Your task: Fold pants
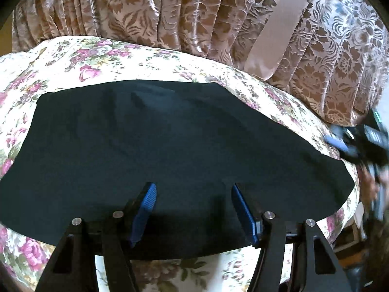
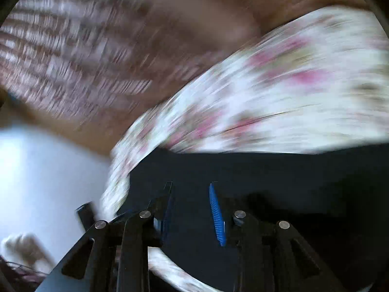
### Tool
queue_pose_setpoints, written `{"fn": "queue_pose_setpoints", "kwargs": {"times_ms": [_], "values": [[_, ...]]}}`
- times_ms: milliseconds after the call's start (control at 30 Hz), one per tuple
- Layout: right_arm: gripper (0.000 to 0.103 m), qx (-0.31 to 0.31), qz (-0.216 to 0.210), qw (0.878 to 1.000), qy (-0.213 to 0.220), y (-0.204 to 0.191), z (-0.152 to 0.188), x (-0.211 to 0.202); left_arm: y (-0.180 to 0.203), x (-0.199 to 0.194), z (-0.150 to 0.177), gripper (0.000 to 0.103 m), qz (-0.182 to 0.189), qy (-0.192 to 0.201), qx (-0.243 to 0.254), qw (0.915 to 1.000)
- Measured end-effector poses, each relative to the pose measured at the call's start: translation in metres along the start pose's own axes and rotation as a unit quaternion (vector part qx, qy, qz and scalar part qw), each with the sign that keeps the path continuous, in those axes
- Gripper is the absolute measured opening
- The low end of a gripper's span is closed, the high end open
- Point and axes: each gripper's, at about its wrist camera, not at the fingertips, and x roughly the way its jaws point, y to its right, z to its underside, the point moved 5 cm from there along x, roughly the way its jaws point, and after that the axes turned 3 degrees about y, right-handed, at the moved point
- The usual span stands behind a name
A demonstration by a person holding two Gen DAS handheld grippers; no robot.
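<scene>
Dark pants (image 1: 170,133) lie spread flat across a flowered bedcover (image 1: 73,56). My left gripper (image 1: 192,187) hovers over their near edge, open, blue pads well apart and only flat cloth showing between them. At the far right of the left wrist view my right gripper (image 1: 350,143) is a blur beside the pants' right end. The right wrist view is smeared by motion. In it the right gripper (image 2: 190,187) stands open with a gap between its fingers, over the end of the pants (image 2: 291,182) where they meet the bedcover (image 2: 291,85).
A brown patterned curtain (image 1: 170,12) hangs close behind the bed, with a pale satin band (image 1: 274,31) across it. The bed's edge drops off at the right, with dark clutter (image 1: 352,238) below. A bright white surface (image 2: 36,170) lies left of the bed in the right wrist view.
</scene>
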Motion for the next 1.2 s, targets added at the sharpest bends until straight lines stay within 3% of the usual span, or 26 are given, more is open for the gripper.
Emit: {"fn": "queue_pose_setpoints", "kwargs": {"times_ms": [67,233,367,567,667,800,867,1033,1133,1167,1200], "values": [[0.031,-0.016,-0.034,0.997,-0.069,-0.028,-0.015,0.073,-0.003,0.002,0.0,0.064,0.002,-0.001,0.006,1.0],[0.031,-0.024,-0.032,0.989,-0.14,-0.054,-0.05,0.185,-0.008,0.009,0.005,0.064,0.002,-0.008,0.025,0.9996],[0.031,-0.036,-0.004,0.983,-0.178,-0.053,-0.065,0.229,-0.013,0.011,0.009,0.064,0.014,-0.006,0.03,0.9994],[0.029,-0.065,-0.055,0.97,-0.226,-0.068,-0.053,0.244,-0.017,0.013,0.007,0.065,0.033,0.003,0.015,0.9993],[0.007,-0.109,-0.011,0.97,-0.217,-0.071,-0.047,0.253,-0.02,0.013,0.004,0.064,0.033,0.008,0.004,0.9994],[0.004,-0.131,-0.008,0.984,-0.122,-0.083,-0.072,0.222,-0.028,0.018,-0.002,0.064,0.034,0.007,-0.025,0.9991],[0.003,-0.137,0.018,0.986,-0.097,-0.079,-0.082,0.221,-0.031,0.028,-0.004,0.064,0.023,-0.005,-0.03,0.9993],[0.003,-0.166,0.112,0.97,-0.14,-0.053,-0.063,0.263,-0.028,0.037,-0.01,0.064,-0.01,-0.005,-0.023,0.9997],[0.005,-0.16,0.114,0.976,-0.095,-0.054,-0.066,0.248,-0.027,0.026,-0.011,0.064,-0.007,0.001,-0.027,0.9996],[0.009,-0.163,0.116,0.978,-0.065,-0.061,-0.071,0.233,-0.028,0.02,-0.011,0.064,0.002,0.005,-0.035,0.9994],[0.026,-0.163,0.116,0.978,-0.049,-0.065,-0.073,0.224,-0.032,0.014,-0.01,0.064,0.009,0.009,-0.047,0.9988]]}}
